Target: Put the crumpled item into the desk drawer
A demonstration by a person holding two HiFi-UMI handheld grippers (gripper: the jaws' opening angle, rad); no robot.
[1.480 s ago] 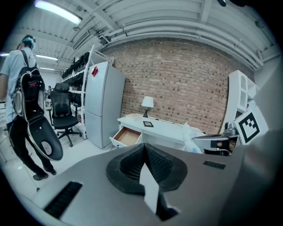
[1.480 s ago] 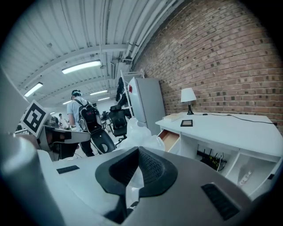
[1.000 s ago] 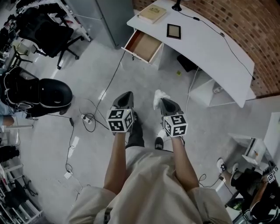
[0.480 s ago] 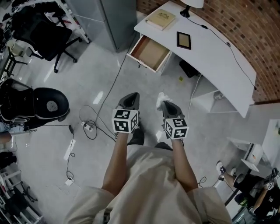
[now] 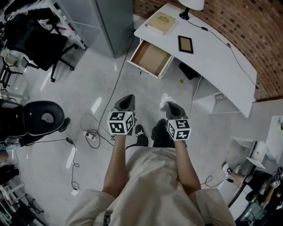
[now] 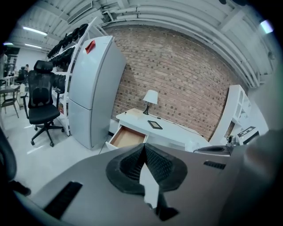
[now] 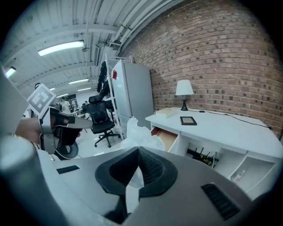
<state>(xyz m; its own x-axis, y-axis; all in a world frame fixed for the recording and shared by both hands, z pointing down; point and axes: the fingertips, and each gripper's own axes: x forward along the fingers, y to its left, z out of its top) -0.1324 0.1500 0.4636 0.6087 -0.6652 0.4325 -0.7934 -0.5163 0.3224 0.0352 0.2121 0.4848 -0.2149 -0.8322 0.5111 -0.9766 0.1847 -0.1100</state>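
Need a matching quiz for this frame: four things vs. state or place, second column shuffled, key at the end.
Things:
1. desk drawer
2. crumpled item
3. left gripper
4. book

State or place:
A. shut, nothing between its jaws
B. lying on the desk, near the lamp
C. pulled open
D. pinched in the right gripper

Pairs: 1-C, 2-D, 3-A, 4-B
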